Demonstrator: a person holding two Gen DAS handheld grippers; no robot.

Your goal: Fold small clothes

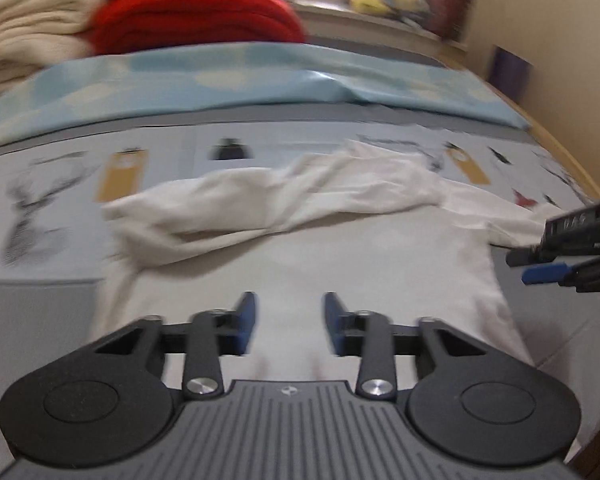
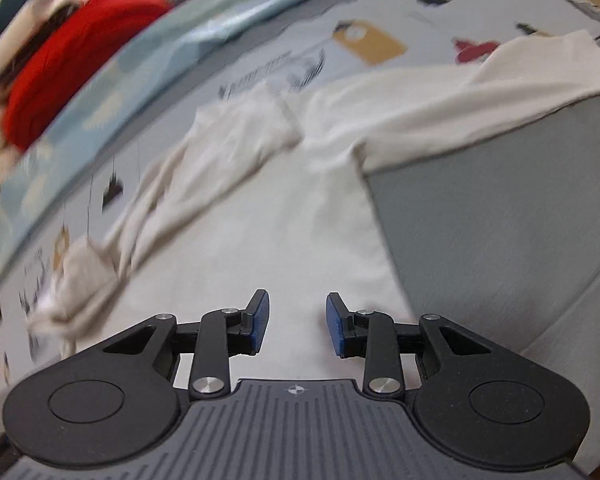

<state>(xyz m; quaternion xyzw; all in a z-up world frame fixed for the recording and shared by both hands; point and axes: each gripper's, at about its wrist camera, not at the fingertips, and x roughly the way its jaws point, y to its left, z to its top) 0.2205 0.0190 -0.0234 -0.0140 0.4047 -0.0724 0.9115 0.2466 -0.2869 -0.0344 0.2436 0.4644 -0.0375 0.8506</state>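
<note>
A white long-sleeved top (image 1: 340,256) lies spread on the bed. One sleeve (image 1: 260,204) is folded across its upper part. My left gripper (image 1: 290,322) is open and empty, hovering over the top's lower body. My right gripper (image 2: 297,322) is open and empty over the same top (image 2: 300,208). In the right wrist view the other sleeve (image 2: 480,92) stretches to the upper right and the folded sleeve (image 2: 160,200) runs to the left. The right gripper also shows at the right edge of the left wrist view (image 1: 540,266), beside the top's right side.
The bed has a grey printed sheet (image 1: 60,200) and a light blue blanket (image 1: 260,76) behind. A red garment (image 1: 196,16) and cream folded clothes (image 1: 24,28) are piled at the back left. A wooden bed edge (image 1: 572,152) runs along the right.
</note>
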